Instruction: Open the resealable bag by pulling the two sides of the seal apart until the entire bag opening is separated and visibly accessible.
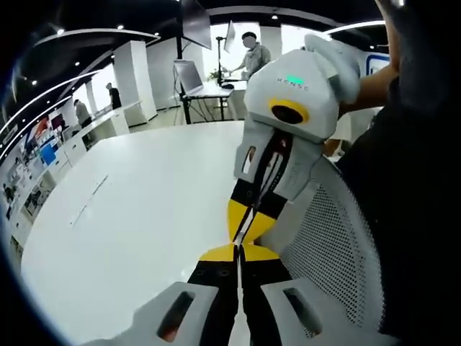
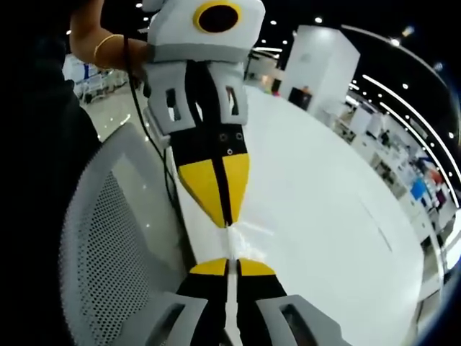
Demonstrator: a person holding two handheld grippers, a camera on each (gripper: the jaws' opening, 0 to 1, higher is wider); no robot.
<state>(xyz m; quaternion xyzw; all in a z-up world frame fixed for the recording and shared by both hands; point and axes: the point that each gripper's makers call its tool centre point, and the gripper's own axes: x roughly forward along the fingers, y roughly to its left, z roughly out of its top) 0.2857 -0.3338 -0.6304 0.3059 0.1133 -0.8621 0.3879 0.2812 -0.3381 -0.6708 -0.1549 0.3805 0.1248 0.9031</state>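
Observation:
My left gripper (image 1: 238,249) rises from the bottom of the left gripper view with its yellow-tipped jaws pressed together. My right gripper (image 1: 248,220) comes down from the upper right and meets it almost tip to tip, jaws also together. In the right gripper view the right gripper (image 2: 230,265) stands at the bottom and the left gripper (image 2: 227,216) hangs from above. A faint glossy clear film, the resealable bag (image 2: 246,238), shows between the two sets of tips. Its outline and seal are too faint to trace.
A large white table (image 1: 144,216) stretches behind the grippers. A white mesh chair back (image 1: 335,245) stands right beside them, at the left in the right gripper view (image 2: 108,231). The person's dark clothing (image 1: 418,180) lies close. A desk with monitors (image 1: 191,76) stands far back.

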